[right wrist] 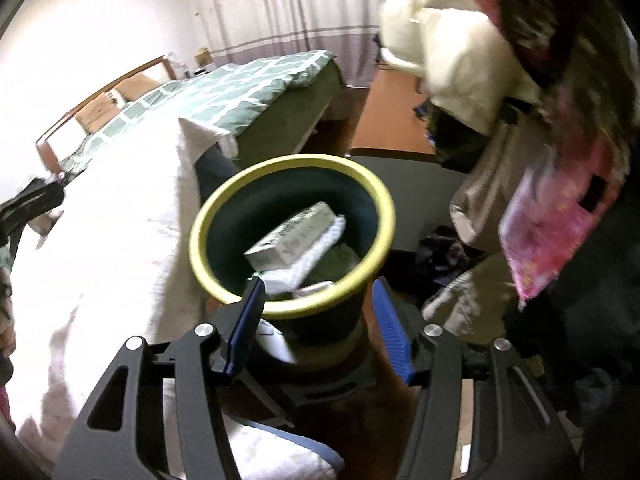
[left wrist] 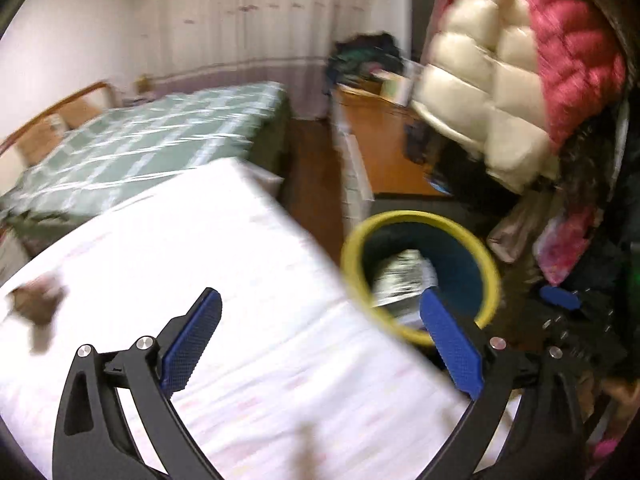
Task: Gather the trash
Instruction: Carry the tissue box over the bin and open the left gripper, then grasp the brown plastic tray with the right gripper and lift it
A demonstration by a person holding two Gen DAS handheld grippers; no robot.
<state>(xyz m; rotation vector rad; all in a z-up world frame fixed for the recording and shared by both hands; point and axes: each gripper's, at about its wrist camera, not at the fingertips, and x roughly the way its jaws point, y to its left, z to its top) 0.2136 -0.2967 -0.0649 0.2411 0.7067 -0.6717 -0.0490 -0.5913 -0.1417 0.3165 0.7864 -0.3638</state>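
Observation:
A dark bin with a yellow rim (right wrist: 288,312) stands on the floor beside the white-sheeted bed (right wrist: 120,248). Inside it lie a pale carton (right wrist: 292,236) and crumpled white paper (right wrist: 320,252). My right gripper (right wrist: 319,284) hovers just above the bin's near rim, open, with nothing pressed between its blue pads. The left gripper (left wrist: 320,294) is spread wide open over the white sheet (left wrist: 240,260), empty, and the bin (left wrist: 492,276) is just to its right. A blurred brown scrap (left wrist: 38,308) lies on the sheet at the far left.
A bed with a green checked cover (left wrist: 152,140) lies further back. Cream (left wrist: 480,92) and pink (left wrist: 572,48) puffy coats hang at the right over piled clothes. Between them are wooden floor (right wrist: 392,128) and a low white unit (left wrist: 354,172). Curtains cover the back wall.

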